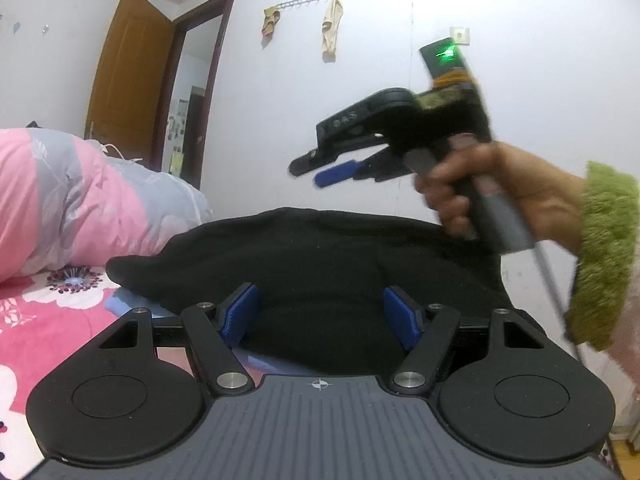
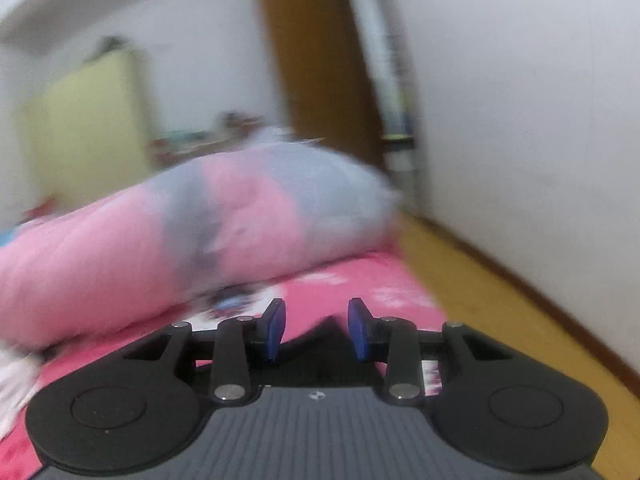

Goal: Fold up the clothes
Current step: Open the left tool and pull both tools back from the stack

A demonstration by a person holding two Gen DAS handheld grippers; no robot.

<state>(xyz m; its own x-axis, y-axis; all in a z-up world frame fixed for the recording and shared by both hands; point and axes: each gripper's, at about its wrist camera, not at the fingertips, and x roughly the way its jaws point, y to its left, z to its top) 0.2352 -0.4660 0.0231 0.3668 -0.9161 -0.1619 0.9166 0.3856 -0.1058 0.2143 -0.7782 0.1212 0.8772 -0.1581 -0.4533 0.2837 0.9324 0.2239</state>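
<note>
Pink floral bed (image 1: 48, 320) carries the black garment (image 1: 320, 256), long axis crosswise. I hold my left gripper (image 1: 320, 314) nearest, fingers apart, garment directly ahead. My right gripper (image 1: 320, 168) hovers above it, fingers apart, empty.

From the left gripper (image 1: 320, 316), the black garment (image 1: 320, 256) heaps up at twelve o'clock, filling the way ahead. A rolled pink-and-grey quilt (image 1: 80, 200) blocks ten o'clock. The right gripper (image 1: 316, 172) and its hand (image 1: 492, 192) hang at one to two o'clock. Bare bedsheet (image 1: 48, 320) lies free at nine o'clock.
</note>
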